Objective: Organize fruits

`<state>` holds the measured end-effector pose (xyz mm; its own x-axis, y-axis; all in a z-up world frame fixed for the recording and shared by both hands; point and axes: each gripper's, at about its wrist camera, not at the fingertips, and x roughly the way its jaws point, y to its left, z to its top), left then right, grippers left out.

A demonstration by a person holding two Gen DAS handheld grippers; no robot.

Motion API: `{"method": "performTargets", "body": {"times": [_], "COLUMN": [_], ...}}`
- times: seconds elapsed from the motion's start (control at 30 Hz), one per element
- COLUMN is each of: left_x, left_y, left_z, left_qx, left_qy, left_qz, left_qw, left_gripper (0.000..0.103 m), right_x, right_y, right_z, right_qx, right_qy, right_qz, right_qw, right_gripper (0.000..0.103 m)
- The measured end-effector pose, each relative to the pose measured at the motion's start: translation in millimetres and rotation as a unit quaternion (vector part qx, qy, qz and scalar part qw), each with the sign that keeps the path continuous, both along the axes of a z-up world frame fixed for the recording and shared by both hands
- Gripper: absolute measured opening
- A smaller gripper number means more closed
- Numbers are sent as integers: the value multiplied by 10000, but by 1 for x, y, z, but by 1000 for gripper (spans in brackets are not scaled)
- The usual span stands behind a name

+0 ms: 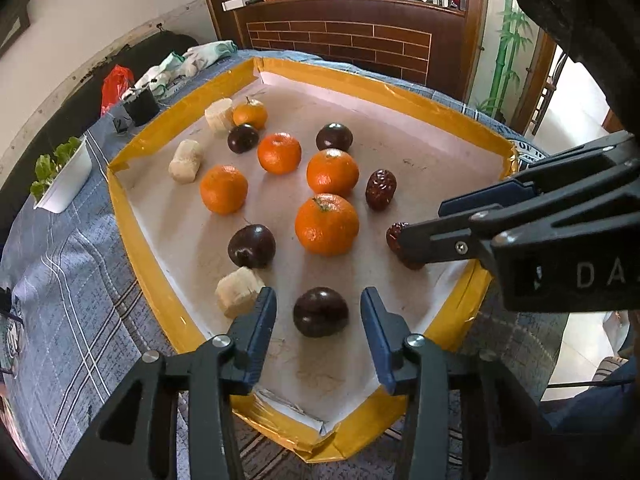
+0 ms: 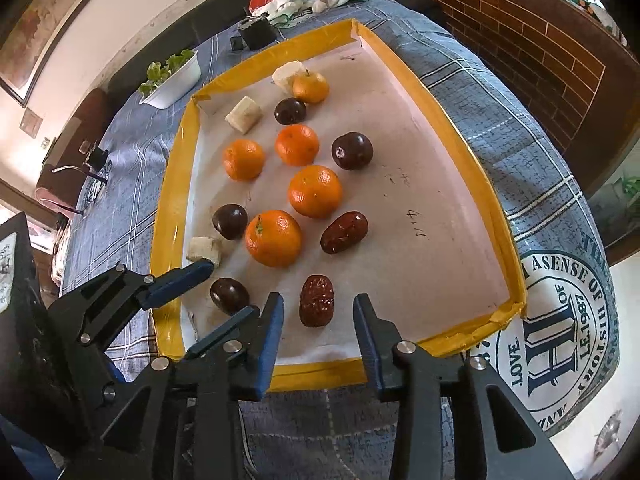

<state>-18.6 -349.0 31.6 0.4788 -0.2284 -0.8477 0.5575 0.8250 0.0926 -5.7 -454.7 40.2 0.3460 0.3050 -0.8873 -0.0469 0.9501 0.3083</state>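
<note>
The fruits lie loose in a shallow tray with yellow taped walls, which stands on a counter covered by a blue checked cloth. I judge that the sorting is only partly done: five mandarins, with the nearest mandarin in the middle, make a rough group, but the dark plums and the pale banana pieces are spread among them, and no clear rows by kind are formed yet. The left gripper is open, its blue pads stand on both sides of a dark plum without pressing it, near the front wall of the tray. The right gripper is also open, with a wrinkled red date between its pads and not held. A second red date lies just behind, beside the mandarins. So these two fruits seem newly placed or about to be taken; which one, I cannot tell. On the cloth a round printed emblem reads "A SENSE OF HISTORY", "LOVE" and "1987". On the right gripper's body the letters "DA" are visible.
</note>
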Motion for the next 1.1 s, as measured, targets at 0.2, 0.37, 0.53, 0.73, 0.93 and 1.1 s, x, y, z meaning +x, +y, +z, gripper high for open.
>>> {"method": "performTargets", "body": {"times": [0.2,0.37,0.53,0.73,0.93,1.1], "left_x": [-2,-3,-2,-2,-2,-10], "left_y": [2,9,18,25,31,38], "left_z": [2,10,20,27,35,49], "left_qx": [-35,-166,-353,-367,-440,-664], "left_qy": [-38,-186,-329,-419,-419,-408], "left_qz": [27,116,271,396,387,248], "left_qw": [10000,9996,9985,9977,9974,9966], "left_gripper": [47,64,83,93,94,95], "right_x": [-5,-13,-21,-29,-37,-45], "right_y": [-1,-4,-6,-7,-17,-24], "right_z": [5,16,30,38,49,59], "right_qx": [-63,-166,-312,-509,-560,-680], "right_qy": [-98,-358,-703,-872,-1022,-1133], "right_qz": [-75,-239,-385,-577,-883,-1123], "right_qw": [9999,9989,9963,9932,9893,9848], "right_gripper": [46,50,61,76,82,86]}}
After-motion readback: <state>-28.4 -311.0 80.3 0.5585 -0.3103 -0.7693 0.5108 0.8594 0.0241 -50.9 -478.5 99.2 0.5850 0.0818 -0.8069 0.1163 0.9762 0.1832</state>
